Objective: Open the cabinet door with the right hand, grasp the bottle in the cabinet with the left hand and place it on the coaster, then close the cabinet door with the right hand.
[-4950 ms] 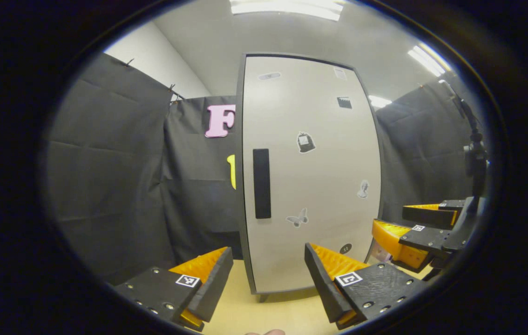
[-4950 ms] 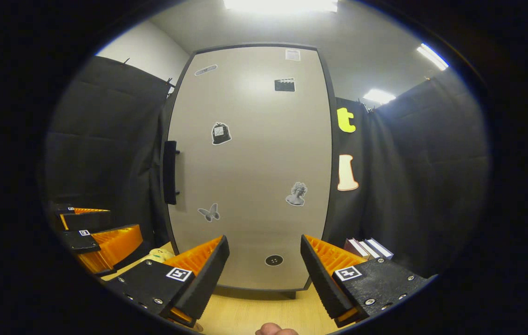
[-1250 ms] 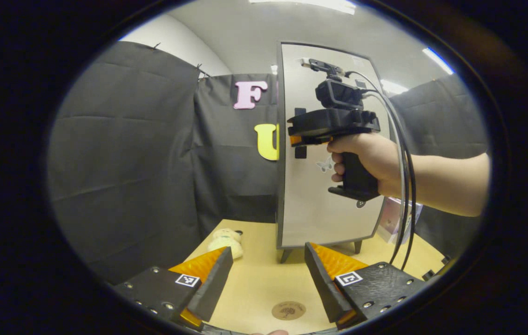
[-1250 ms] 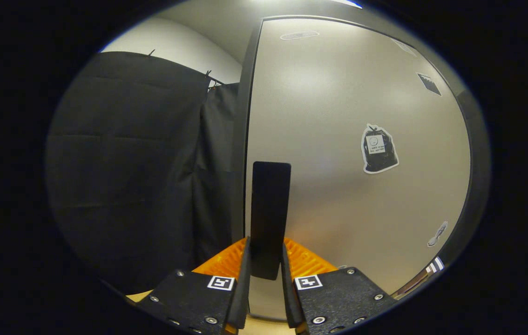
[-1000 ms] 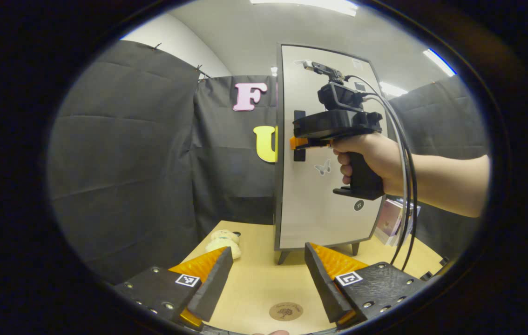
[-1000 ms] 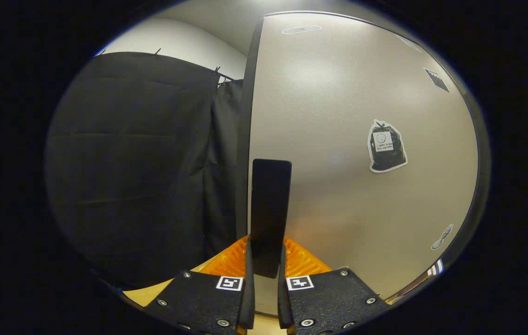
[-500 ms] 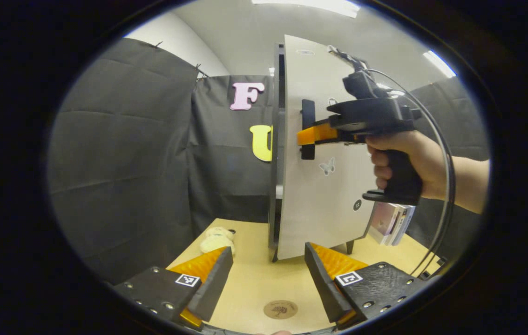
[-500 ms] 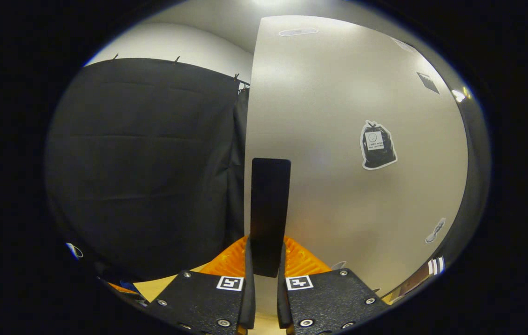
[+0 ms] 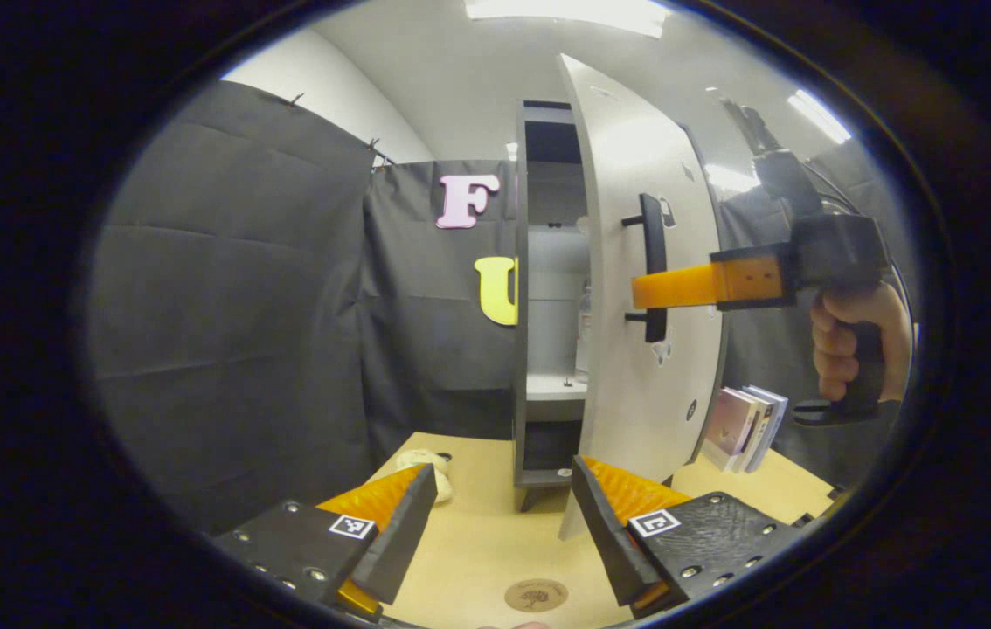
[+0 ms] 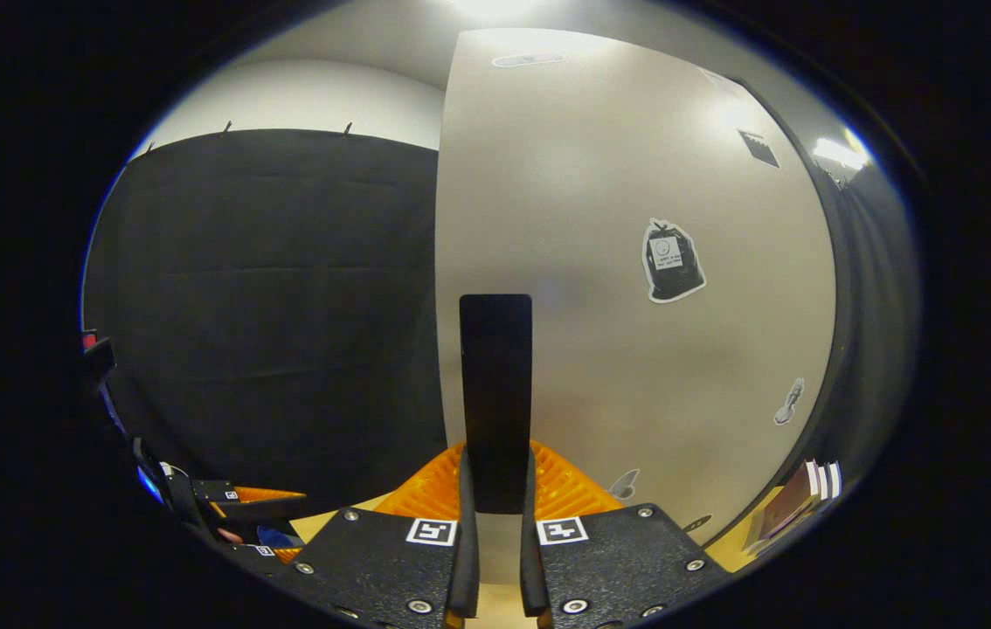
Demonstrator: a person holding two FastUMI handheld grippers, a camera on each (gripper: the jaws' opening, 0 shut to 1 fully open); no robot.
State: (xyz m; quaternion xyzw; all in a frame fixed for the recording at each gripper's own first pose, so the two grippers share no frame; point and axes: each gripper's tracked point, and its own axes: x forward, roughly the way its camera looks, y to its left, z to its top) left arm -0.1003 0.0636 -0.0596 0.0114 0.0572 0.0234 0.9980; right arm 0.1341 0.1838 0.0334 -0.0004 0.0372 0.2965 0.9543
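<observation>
Black door handle [image 10: 495, 393] between fingers [image 10: 463, 524]

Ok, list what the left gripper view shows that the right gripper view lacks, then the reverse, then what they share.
Left gripper view: the inside of the cabinet with its shelf, the coaster and a plush toy on the table, and the hand holding the right tool.
Right gripper view: a close look at that tool's two fingers pressed on the handle.
Shared: the door standing open, its handle, and the books.
</observation>
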